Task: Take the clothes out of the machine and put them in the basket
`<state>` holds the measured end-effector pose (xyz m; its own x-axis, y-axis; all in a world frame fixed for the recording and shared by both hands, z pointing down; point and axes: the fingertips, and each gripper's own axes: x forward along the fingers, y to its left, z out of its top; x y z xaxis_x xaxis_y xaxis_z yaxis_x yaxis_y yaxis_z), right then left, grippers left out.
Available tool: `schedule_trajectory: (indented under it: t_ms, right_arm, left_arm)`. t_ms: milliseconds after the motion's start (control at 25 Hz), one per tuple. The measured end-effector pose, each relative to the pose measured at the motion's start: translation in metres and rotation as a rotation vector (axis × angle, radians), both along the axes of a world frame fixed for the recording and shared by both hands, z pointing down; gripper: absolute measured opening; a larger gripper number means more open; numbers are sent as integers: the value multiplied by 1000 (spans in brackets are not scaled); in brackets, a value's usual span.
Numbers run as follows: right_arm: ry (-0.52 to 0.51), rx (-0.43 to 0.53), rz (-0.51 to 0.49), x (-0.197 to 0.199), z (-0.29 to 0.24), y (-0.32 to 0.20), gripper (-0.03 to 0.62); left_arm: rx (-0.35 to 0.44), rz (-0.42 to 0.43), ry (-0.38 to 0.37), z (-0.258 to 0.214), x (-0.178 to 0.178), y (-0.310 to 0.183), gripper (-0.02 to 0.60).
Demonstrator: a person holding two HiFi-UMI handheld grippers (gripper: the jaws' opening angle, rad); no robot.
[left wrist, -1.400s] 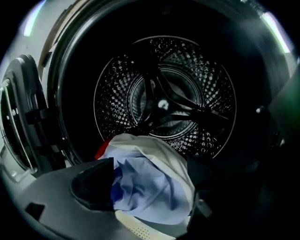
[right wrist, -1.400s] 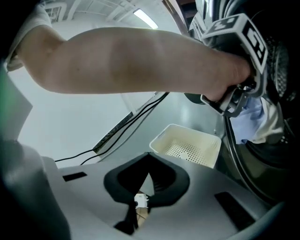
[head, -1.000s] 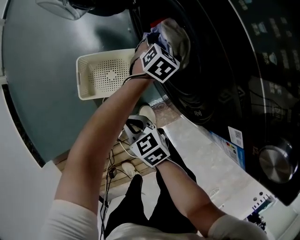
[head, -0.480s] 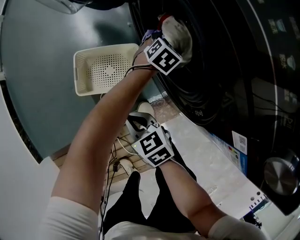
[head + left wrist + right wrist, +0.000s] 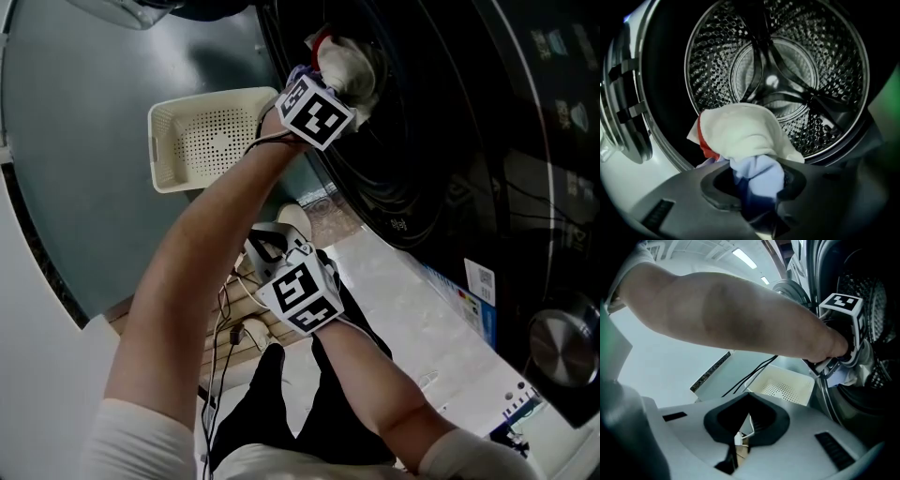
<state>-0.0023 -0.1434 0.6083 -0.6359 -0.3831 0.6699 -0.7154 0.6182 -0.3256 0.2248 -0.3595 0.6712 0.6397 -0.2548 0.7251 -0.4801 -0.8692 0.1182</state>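
Observation:
A bundle of clothes (image 5: pixel 740 131) lies at the drum's mouth (image 5: pixel 778 75): white cloth on top, a red edge at the left, light blue below. My left gripper (image 5: pixel 757 187) is closing, and the light blue fold is pinched between its jaws. In the head view that gripper (image 5: pixel 328 82) reaches into the dark machine opening, with the bundle (image 5: pixel 349 64) just beyond its marker cube. My right gripper (image 5: pixel 266 247) hangs lower, away from the machine; its jaws (image 5: pixel 736 448) look shut with nothing between them. The cream perforated basket (image 5: pixel 211 136) stands on the floor beside the machine.
Behind the clothes the steel drum is otherwise bare. Black and white cables (image 5: pixel 225 319) trail over the floor by the person's shoes (image 5: pixel 294 221). A white panel with stickers (image 5: pixel 422 309) runs below the machine's dark front (image 5: pixel 450 150). The left forearm (image 5: pixel 740 315) crosses the right gripper view.
The left gripper has rolled a little at the drum's mouth, and the bundle ahead of it has bunched up. The right gripper has stayed where it was.

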Motion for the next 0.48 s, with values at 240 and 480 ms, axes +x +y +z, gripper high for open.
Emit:
schedule_trajectory:
  t_ms: [240, 480]
  right_arm:
    - [-2, 3, 11, -8, 5, 6, 3]
    - [4, 24, -15, -27, -2, 9, 3]
  left_arm:
    - [10, 6, 72, -27, -13, 8, 132]
    - [27, -3, 149, -61, -33, 21, 129]
